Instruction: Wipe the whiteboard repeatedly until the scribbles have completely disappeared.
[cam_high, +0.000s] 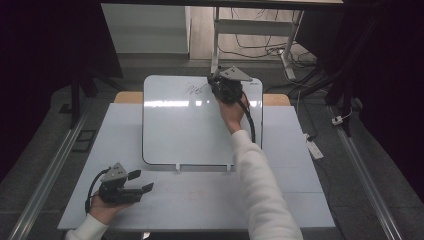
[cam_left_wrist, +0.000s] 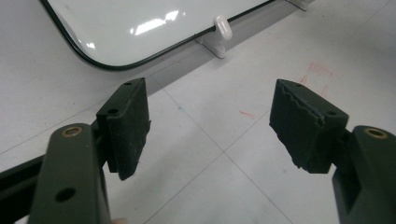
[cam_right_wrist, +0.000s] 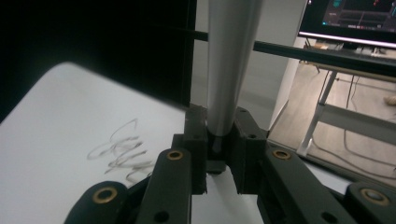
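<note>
Nearest to the camera, at the low left of the high view, the left gripper (cam_high: 145, 181) lies in the person's left hand (cam_high: 102, 207) on the white tabletop (cam_high: 200, 200). Its jaws stand wide apart and nothing is between them; in the left gripper view they frame bare tabletop with a few faint red marks (cam_left_wrist: 317, 74).

Just beyond it stands the white rectangular whiteboard with a thin dark rim (cam_high: 185, 125), tilted up on small white clips (cam_left_wrist: 223, 30) at its lower edge. Near its upper edge there is a dark scribble (cam_high: 194, 90).

Further right, the right gripper (cam_high: 216, 86) is at the top of the whiteboard, just beside the scribble, held by the right hand (cam_high: 231, 112) in a white sleeve (cam_high: 260, 190). Its jaws are closed tightly on a slim grey marker pen (cam_right_wrist: 229, 60), which rises upright between them in the right gripper view. Whether the tip of the pen touches the whiteboard I cannot tell.
</note>
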